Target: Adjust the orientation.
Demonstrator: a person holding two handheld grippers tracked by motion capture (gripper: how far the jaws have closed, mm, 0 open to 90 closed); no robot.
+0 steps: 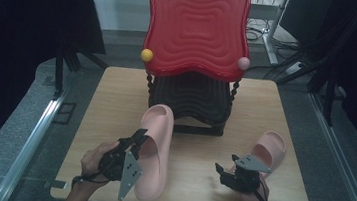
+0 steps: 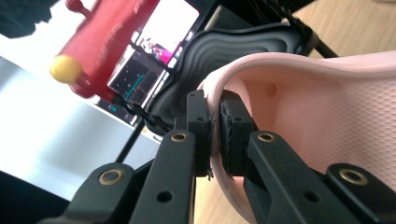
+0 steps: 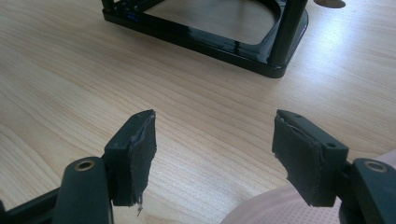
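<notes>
left gripper [image 1: 138,137] is clamped on the upper rim of the left slipper [image 1: 154,148]; in the left gripper view the pads [image 2: 198,126] pinch the thin pink wall from both sides, one inside the opening, one outside. right gripper [image 1: 224,169] is spread wide with nothing between the jaws, hovering over bare tabletop [image 3: 196,107]; the right slipper [image 1: 268,150] sits just to its outer side, its edge [image 3: 261,207] peeking in under the right-hand jaw.

likely step: lift the left slipper and put it on the rack [image 1: 189,99] straight ahead of the left gripper.

doing it well:
- bite is only on the soft rim, so expect the slipper to sag or swing. lift slowly, keep the sole level.
- wall looks flexible; a deeper bite would hold better, but don't regrip mid-air.
- toe already points at the rack and sits near its black lower tier. go up first, then forward.

room and edges:
- red tray [image 1: 197,27] overhangs the lower tier, so headroom there looks tight; come in low and flat.
- rack base bar [image 3: 201,39] lies ahead of the right gripper, well apart from it.
- heel of the left slipper is near the front tabletop edge; don't drag it back.
- open wood between the two grippers is free for repositioning.
- yellow ball [image 1: 146,55] and pink ball [image 1: 243,63] stick out at the tray corners; steer between them.
</notes>
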